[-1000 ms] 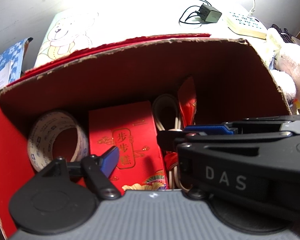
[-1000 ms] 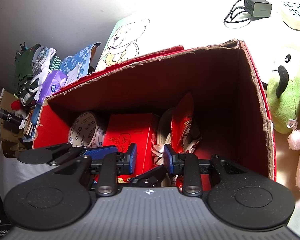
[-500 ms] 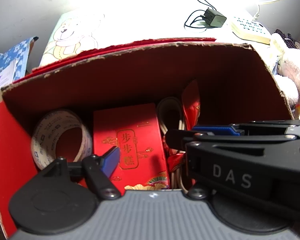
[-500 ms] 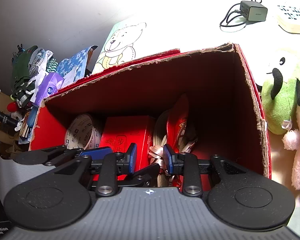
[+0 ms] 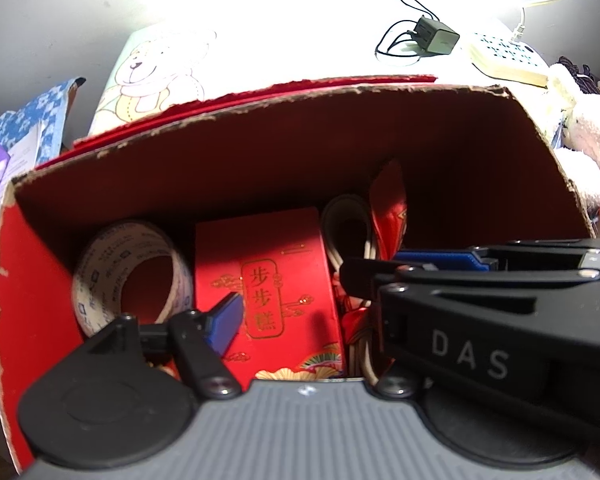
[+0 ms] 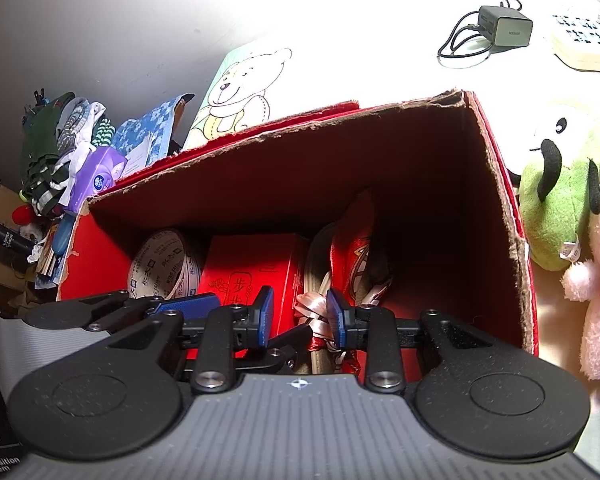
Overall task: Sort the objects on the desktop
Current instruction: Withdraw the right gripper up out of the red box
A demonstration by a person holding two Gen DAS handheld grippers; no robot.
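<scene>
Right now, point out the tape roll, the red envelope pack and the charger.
tape roll (image 5: 100, 284): left wrist view, on its printed outer band.
red envelope pack (image 5: 260, 248): left wrist view, on its red front face above the gold label.
charger (image 6: 506, 32): right wrist view, on the grey body.

Place: a lived-in home desk (image 6: 148, 32), white and brightly lit.
Toys: green plush (image 6: 560, 196) and pink plush (image 6: 596, 292) beside a torn red cardboard box (image 6: 496, 184).
Power: charger (image 6: 504, 32) and power strip (image 6: 584, 40) with loose cable.
Clutter: bear-print card (image 6: 240, 92), tissue pack (image 6: 96, 180), heaped clothes (image 6: 56, 144).
</scene>
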